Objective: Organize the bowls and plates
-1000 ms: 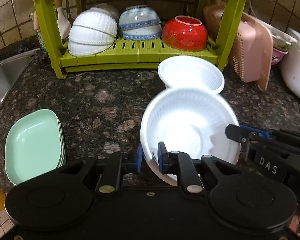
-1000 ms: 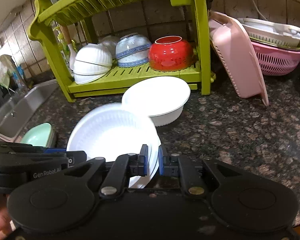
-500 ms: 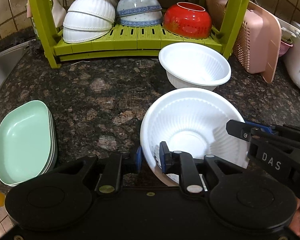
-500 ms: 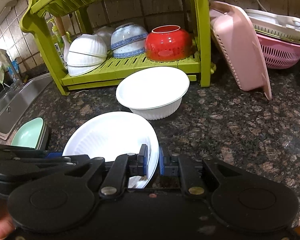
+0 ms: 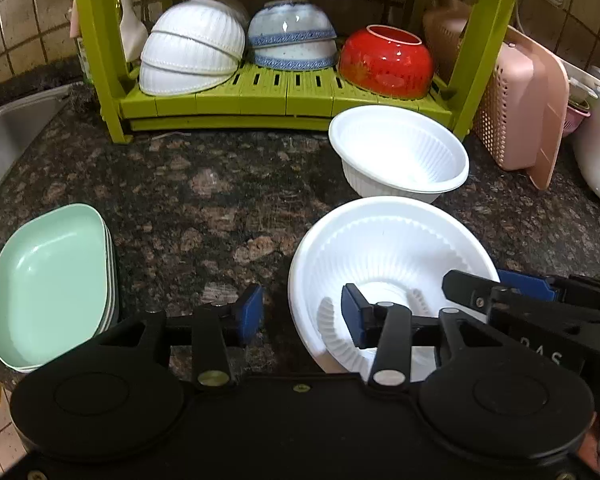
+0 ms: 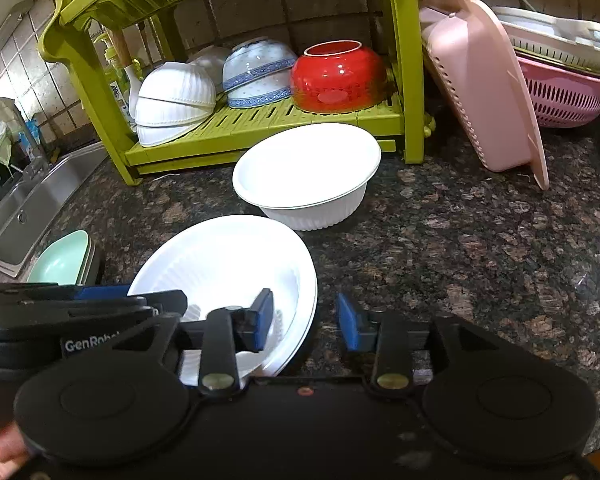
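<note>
Counter [image 5: 204, 184]: bare granite between rack [image 5: 284, 96] and plates [image 5: 48, 280]. Bowl [image 5: 388, 248]: rim straddled by left hand-held gripper [image 5: 300, 314] and right hand-held gripper [image 6: 304, 316], both spread, gripping nothing.

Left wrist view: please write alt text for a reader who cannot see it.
The open left tool straddles the near rim of a white ribbed bowl on a dark granite counter. A second white bowl sits behind it, mint plates lie left, and a green rack holds upturned bowls.
</note>
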`<state>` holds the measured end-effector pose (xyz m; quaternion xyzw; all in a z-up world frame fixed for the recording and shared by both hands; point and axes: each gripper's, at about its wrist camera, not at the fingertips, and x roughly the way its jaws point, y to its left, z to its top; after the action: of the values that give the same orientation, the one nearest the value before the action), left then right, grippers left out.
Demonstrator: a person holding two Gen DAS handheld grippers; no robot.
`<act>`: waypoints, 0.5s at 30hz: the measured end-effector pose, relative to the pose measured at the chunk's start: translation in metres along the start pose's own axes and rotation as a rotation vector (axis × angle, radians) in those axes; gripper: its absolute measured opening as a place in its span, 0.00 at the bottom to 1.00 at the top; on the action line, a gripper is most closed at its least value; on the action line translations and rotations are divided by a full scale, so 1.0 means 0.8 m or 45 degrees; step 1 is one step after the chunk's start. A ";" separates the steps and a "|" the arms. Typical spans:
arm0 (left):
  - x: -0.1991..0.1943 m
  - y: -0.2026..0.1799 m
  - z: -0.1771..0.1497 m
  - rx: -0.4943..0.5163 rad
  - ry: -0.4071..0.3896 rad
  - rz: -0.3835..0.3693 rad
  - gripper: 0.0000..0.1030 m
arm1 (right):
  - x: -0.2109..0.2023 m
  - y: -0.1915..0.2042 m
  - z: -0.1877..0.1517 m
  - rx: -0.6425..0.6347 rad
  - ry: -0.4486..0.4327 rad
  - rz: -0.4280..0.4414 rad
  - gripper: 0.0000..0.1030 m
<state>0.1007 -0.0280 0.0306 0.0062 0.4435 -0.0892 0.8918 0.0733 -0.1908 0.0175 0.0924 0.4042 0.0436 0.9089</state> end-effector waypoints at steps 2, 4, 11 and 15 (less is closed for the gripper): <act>-0.003 -0.001 0.000 0.005 -0.015 -0.001 0.56 | -0.001 0.000 0.000 -0.004 -0.014 0.006 0.45; -0.007 -0.001 0.000 0.007 -0.038 0.006 0.57 | -0.004 -0.001 0.001 0.009 -0.034 0.022 0.52; -0.027 0.007 0.003 -0.022 -0.112 0.008 0.60 | -0.026 -0.009 0.011 0.048 -0.166 0.042 0.58; -0.043 0.015 0.009 -0.053 -0.161 0.011 0.61 | -0.042 -0.015 0.018 0.070 -0.254 0.024 0.63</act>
<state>0.0880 -0.0117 0.0610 -0.0161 0.3880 -0.0765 0.9183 0.0613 -0.2098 0.0492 0.1249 0.3119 0.0315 0.9413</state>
